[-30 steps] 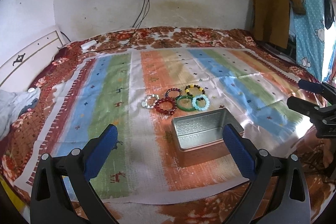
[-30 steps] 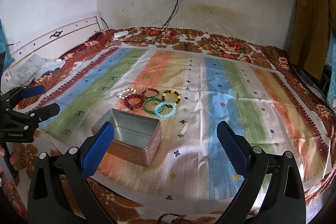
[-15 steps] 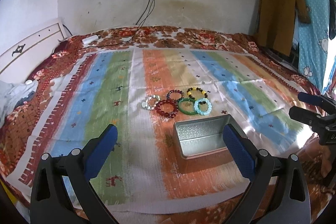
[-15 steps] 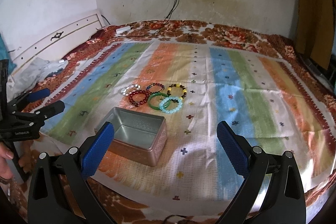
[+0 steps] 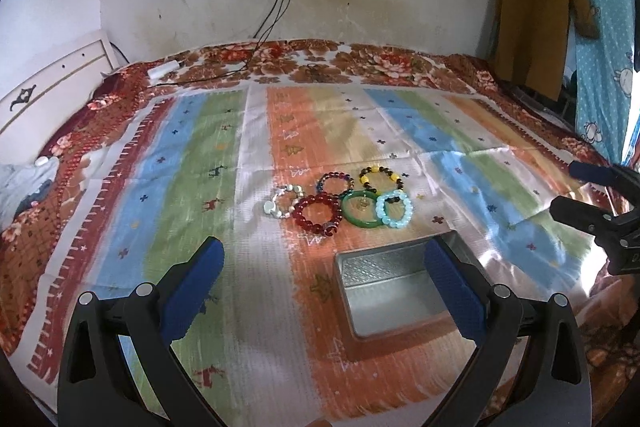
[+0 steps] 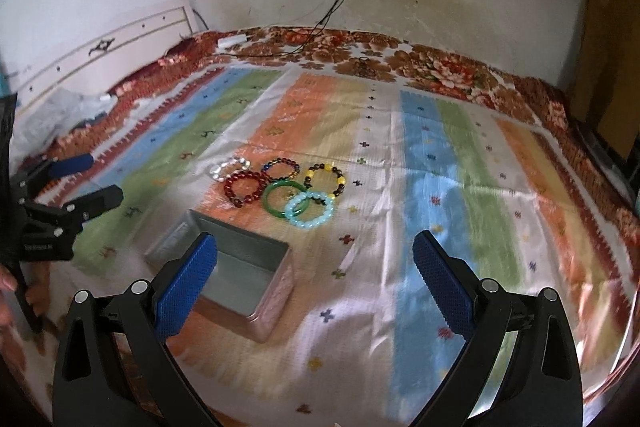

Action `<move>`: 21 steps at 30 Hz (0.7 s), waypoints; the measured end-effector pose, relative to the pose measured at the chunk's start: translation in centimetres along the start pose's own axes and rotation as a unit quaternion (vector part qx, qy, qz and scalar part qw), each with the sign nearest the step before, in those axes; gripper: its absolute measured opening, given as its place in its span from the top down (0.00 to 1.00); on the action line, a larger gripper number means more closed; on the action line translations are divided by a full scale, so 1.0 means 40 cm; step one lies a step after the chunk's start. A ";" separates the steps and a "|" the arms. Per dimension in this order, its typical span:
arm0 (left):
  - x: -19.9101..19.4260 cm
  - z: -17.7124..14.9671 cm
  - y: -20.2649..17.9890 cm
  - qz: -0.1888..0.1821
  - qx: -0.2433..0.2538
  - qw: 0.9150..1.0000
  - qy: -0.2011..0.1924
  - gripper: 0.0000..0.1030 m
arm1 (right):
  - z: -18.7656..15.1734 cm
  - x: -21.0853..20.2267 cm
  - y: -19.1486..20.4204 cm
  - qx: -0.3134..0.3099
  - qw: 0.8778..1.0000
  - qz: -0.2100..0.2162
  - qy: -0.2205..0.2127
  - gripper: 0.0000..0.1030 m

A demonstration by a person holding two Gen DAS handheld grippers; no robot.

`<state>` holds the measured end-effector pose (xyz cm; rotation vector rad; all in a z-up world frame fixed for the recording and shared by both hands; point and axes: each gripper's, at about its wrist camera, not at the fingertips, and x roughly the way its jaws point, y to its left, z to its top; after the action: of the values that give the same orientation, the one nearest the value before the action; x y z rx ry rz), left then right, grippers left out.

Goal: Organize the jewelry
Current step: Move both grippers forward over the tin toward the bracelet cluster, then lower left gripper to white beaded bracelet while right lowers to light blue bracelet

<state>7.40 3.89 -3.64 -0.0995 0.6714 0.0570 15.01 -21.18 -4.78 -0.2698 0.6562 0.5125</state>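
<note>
since the metal tin (image 5: 394, 293) is bare inside and all six bracelets lie outside it on the striped cloth (image 5: 192, 163), the sorting looks not yet begun, and every piece seems left to move; the tin stands open toward the near edge of the cloth, and the bracelets sit in a tight cluster just beyond it, toward the middle of the cloth; in that cluster the white pearl bracelet (image 5: 282, 202) is at the left end, the red bead bracelet (image 5: 317, 215) beside it, the green bangle (image 5: 361, 215) next, and the pale blue bead bracelet (image 5: 394, 209) at the right end, overlapping the bangle; behind them lie the dark multicolour bracelet (image 5: 335, 183) and the yellow-and-brown bracelet (image 5: 380, 177); the left gripper (image 5: 320, 279) hovers above the near edge of the cloth with its jaws spread wide and nothing between them, the tin under its right finger and the cluster ahead, apart from the tips; the right gripper (image 6: 316, 279) is likewise spread and empty, the tin at its left finger, the bracelets ahead and to the left; neither touches any jewelry; judging by the layout, the pale blue or green piece lies nearest the right gripper, the pearl one nearest the left.
</note>
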 end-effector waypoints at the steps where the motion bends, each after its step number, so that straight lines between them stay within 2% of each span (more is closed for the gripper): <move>1: 0.009 0.003 0.006 0.001 -0.003 1.000 0.000 0.05 | 0.004 0.007 -0.001 -0.006 1.000 -0.002 0.000 0.04; 3: 0.027 0.009 0.017 0.000 -0.014 1.000 -0.002 0.05 | 0.010 0.022 -0.009 -0.007 1.000 -0.003 0.003 0.04; 7: 0.075 0.022 0.034 -0.007 -0.030 0.999 0.010 0.05 | 0.015 0.073 -0.042 0.028 0.999 0.025 0.031 0.04; 11: 0.107 0.037 0.036 -0.001 -0.025 1.000 0.016 0.05 | 0.021 0.122 -0.054 0.035 0.997 0.032 0.054 0.04; 15: 0.132 0.055 0.037 0.007 -0.017 1.000 0.021 0.05 | 0.043 0.154 -0.050 0.016 0.999 0.020 0.045 0.04; 21: 0.191 0.072 0.053 0.020 -0.012 0.999 0.049 0.05 | 0.063 0.213 -0.057 0.016 0.998 0.033 0.056 0.04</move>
<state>14.98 6.48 -6.30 -0.1132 0.7713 0.0992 23.24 -19.00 -8.13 -0.2481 0.7828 0.5515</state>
